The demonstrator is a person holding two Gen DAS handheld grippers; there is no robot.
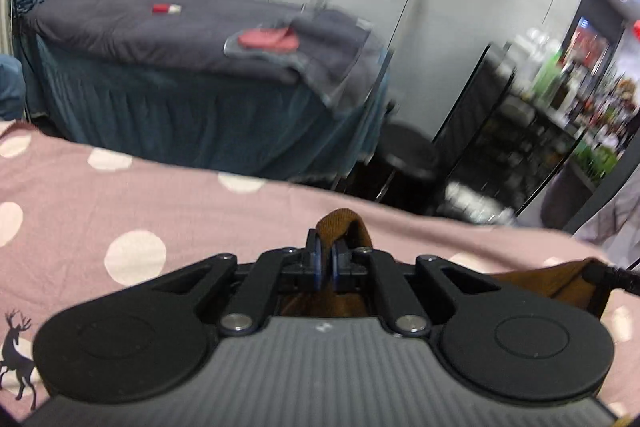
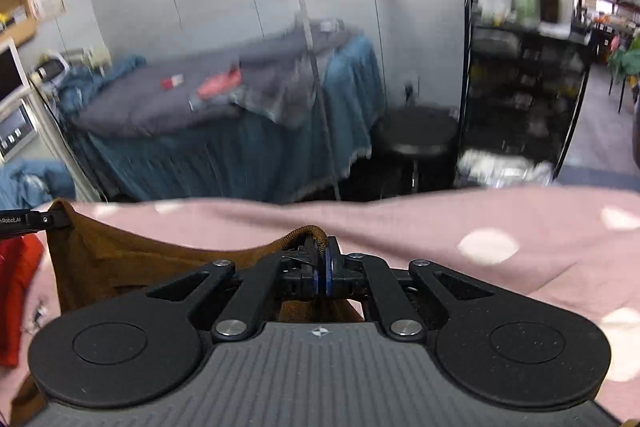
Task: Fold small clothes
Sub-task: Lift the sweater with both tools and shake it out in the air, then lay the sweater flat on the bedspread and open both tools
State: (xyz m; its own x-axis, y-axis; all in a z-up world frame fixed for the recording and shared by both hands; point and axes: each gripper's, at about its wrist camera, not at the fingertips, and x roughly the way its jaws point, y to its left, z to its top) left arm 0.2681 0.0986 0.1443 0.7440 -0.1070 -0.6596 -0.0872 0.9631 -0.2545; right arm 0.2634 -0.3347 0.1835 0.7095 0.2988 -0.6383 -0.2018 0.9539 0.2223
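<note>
Left wrist view: left gripper point(image 1: 327, 259) and right gripper point(image 2: 320, 263) each pinched the brown garment point(image 2: 160, 267) at lower centre above the pink bedspread point(image 1: 160, 203); folding apparently unfinished.

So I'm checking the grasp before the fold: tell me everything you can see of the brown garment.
The brown garment looks like ribbed or knitted cloth, rust-brown, with a thicker rolled edge. It is held at two points: the left tool is shut on one looped-up edge, and the right tool is shut on another. Between them the cloth sags in a shallow curve. It hangs over the pink polka-dot sheet; whether it touches the sheet cannot be told. Its overall shape and type are hidden.
</note>
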